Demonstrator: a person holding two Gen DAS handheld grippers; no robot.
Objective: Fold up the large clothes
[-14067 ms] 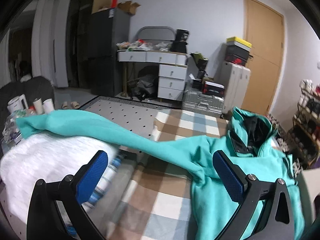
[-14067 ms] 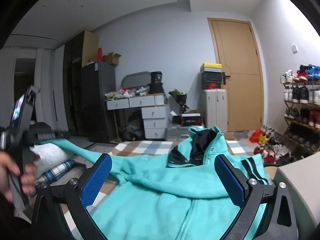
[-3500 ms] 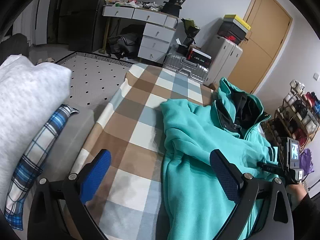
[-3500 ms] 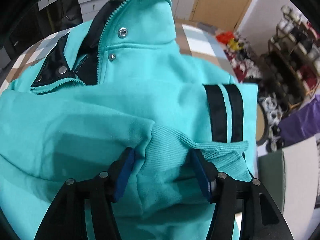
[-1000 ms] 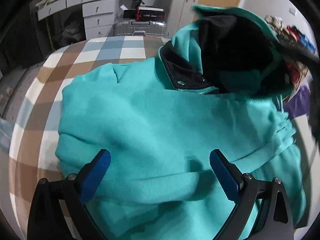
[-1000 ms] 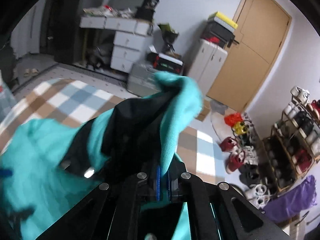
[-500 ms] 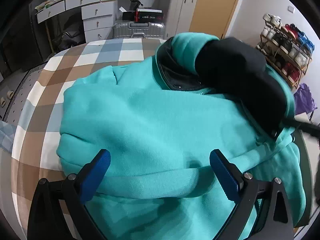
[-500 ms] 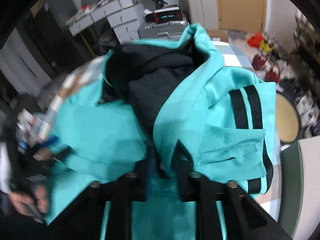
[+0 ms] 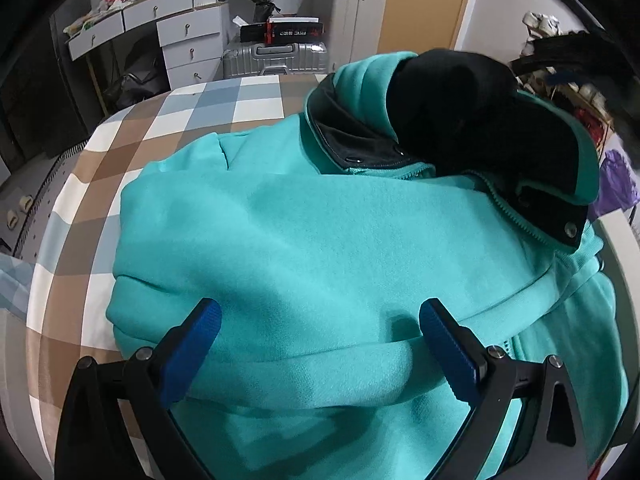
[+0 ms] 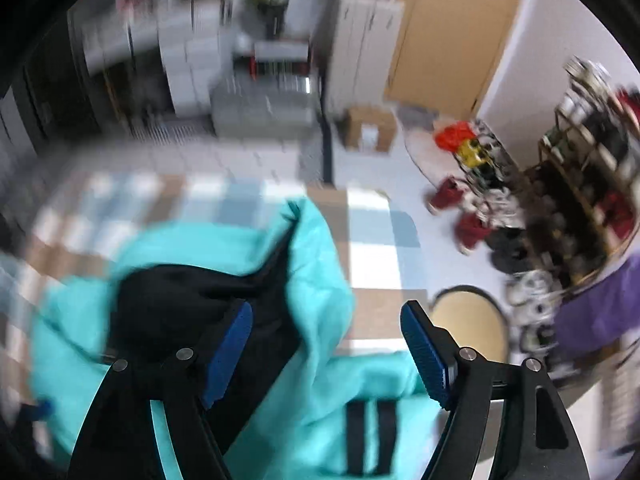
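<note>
A teal zip hoodie (image 9: pixel 320 248) lies on the checked table cover (image 9: pixel 132 136), sleeves folded across its chest. Its black-lined hood (image 9: pixel 480 128) is folded down over the collar. My left gripper (image 9: pixel 320 336) is open and empty, hovering over the folded sleeve at the near side. In the blurred right wrist view, my right gripper (image 10: pixel 326 344) is open and empty above the hood (image 10: pixel 224 292) and the black-striped cuff (image 10: pixel 370 432).
White drawers (image 9: pixel 188 36), a silver suitcase (image 9: pixel 276 58) and a wooden door (image 9: pixel 424 4) stand beyond the table. A shoe rack (image 10: pixel 580 200) and a round stool (image 10: pixel 468 328) are to the right. Blue plaid cloth (image 9: pixel 12 284) lies at the left edge.
My right gripper has let go of the hood, opened and pulled back to the right. The hood now lies folded down over the collar. My left gripper has hardly moved.
</note>
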